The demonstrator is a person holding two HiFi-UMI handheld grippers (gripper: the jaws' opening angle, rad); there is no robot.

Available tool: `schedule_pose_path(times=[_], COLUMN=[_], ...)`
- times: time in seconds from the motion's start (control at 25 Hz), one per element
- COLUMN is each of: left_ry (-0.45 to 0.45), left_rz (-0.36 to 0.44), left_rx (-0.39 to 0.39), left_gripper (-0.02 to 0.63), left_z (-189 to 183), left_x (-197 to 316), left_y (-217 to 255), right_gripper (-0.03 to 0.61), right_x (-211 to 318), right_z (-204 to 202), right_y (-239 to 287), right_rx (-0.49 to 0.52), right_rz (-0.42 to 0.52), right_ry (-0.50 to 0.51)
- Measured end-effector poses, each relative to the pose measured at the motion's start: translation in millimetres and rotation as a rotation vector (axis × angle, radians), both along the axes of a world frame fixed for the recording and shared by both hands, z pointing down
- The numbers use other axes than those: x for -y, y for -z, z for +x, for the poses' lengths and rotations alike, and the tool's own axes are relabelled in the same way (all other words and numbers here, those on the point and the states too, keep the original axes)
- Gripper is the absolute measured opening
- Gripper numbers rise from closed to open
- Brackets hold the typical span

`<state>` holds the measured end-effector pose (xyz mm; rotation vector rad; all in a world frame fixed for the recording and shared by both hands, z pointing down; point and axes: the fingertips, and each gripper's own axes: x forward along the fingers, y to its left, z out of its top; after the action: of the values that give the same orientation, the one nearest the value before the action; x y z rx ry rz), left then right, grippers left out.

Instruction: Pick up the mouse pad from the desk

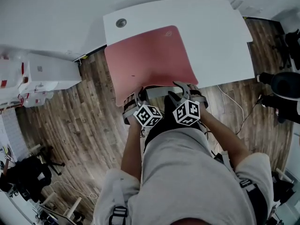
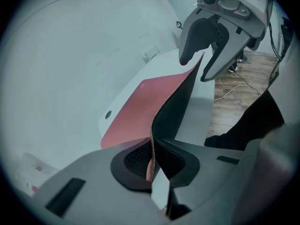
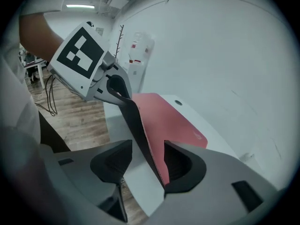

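Lift in hand: the left gripper point(image 2: 152, 161) is clamped on the near edge of the red mouse pad point(image 1: 150, 62); that edge curls up off the white desk point(image 1: 215, 36), the far part lying flat; the right gripper point(image 3: 144, 163) gapes wide, the pad's edge between its jaws but unpinched; next, I reckon, right pinches or clears off, and both raise the pad evenly.

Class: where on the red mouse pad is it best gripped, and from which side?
Grip the mouse pad at its near edge, coming from the person's side. It is thin and lies flat on the desk elsewhere; only that edge is raised off it, so jaws fit either side. The left gripper is shut there.
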<state>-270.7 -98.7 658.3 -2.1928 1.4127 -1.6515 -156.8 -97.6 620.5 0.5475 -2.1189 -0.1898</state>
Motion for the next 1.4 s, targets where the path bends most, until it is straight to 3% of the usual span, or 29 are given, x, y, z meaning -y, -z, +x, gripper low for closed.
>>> schedule_pose_path(times=[0.16,0.44,0.56,0.6,0.64,0.72,1.0,1.24,1.4], left_ry=[0.033,0.049,0.063,0.069,0.075,0.089,0.148,0.186,0.217], left_rz=[-0.017,-0.031,-0.021,-0.016,-0.010,0.002,0.068,0.122,0.165], left_rx=[-0.012,-0.010,-0.004,-0.004,-0.004,-0.009,-0.029,-0.072,-0.129], left_gripper=[0.031,0.031,0.031,0.031,0.031,0.032,0.031,0.029,0.028], left_z=[-7,-9,-11,-12,-13,-17,-31,-33,-35], left_x=[11,36,49,54,59,68,95,115,119], left_y=[3,6,9,12,14,20,47,76,96], right_gripper=[0.215,0.213,0.189,0.152,0.104,0.071,0.052,0.049,0.049], right_x=[15,57,72,78,84,93,121,138,141], right_z=[-20,-27,-30,-31,-32,-37,-51,-55,-57], right_y=[-13,-27,-24,-21,-17,-8,23,52,75], right_rx=[-0.055,-0.151,-0.163,-0.167,-0.167,-0.161,-0.147,-0.100,-0.071], right_rz=[-0.039,-0.056,-0.039,-0.014,0.013,0.051,0.142,0.133,0.177], right_ry=[0.077,0.127,0.145,0.149,0.151,0.155,0.160,0.096,0.079])
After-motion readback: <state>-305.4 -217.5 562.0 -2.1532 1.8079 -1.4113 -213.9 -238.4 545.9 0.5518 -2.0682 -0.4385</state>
